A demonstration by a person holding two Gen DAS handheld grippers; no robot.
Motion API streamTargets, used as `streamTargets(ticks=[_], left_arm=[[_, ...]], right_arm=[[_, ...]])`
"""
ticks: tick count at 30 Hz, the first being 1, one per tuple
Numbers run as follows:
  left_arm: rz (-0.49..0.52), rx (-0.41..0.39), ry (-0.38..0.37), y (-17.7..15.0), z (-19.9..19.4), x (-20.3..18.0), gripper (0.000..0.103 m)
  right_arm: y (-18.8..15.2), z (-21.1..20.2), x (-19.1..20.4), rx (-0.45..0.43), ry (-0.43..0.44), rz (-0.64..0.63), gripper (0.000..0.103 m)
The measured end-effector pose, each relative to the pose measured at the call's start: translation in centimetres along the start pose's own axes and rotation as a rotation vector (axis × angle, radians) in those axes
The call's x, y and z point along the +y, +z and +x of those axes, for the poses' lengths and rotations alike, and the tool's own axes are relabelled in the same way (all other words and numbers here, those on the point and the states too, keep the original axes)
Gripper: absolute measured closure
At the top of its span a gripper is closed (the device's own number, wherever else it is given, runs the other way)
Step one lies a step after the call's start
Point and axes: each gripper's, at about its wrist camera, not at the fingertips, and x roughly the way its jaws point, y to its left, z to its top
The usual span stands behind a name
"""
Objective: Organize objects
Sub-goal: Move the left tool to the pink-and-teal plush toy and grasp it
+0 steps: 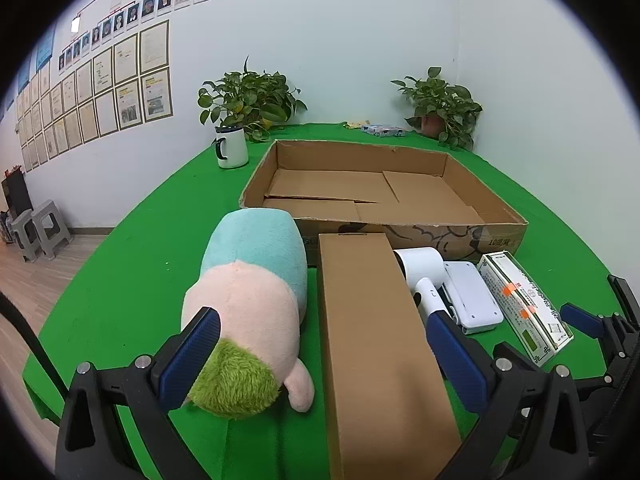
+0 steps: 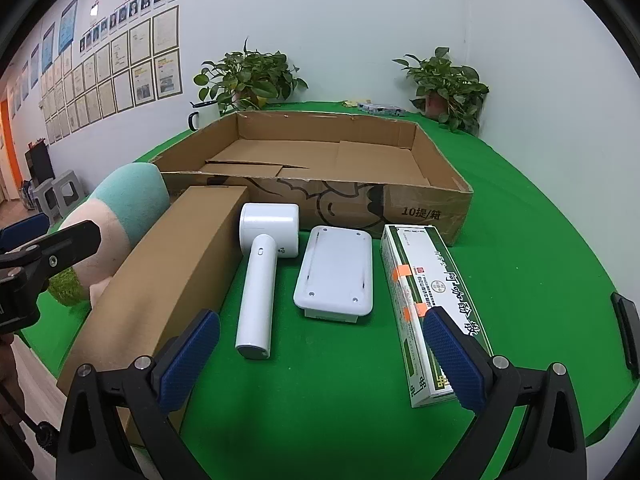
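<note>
A row of objects lies on the green table before a wide open cardboard tray. From left: a plush toy with a green tuft, a long brown box, a white handheld device, a white flat case and a green-and-white carton. My left gripper is open above the plush and the brown box. My right gripper is open, hovering near the white device and the carton, holding nothing.
A white mug and two potted plants stand behind the tray. A small patterned box lies at the far edge. Grey stools stand on the floor at left.
</note>
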Motion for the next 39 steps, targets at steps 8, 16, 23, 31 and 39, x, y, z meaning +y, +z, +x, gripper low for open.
streamTargets(ticks=[8,16,23,31,39], left_arm=[[0.001,-0.002,-0.02,0.3,-0.2,0.1,0.0],[-0.005,0.006,-0.035,0.3,-0.1,0.6,0.0],[-0.036,0.01,-0.015,0.8,-0.2,2.6,0.0],[-0.086,0.036,0.011,0.5,0.4,6.2,0.0],[-0.133,0.128,-0.073,-0.9,2.9,8.4,0.01]], right_arm=[[0.1,-0.1,0.5,-0.004,0.002,-0.003,0.001],[0.0,-0.4,0.3,-0.009,-0.006,0.011,0.001],[0.2,-0.7,0.2,-0.017,0.024,0.019,0.001],[1.5,-1.6,2.0,-0.045,0.127,-0.04,0.001],[4.2,-4.1,5.0,-0.089,0.476,-0.108,0.001]])
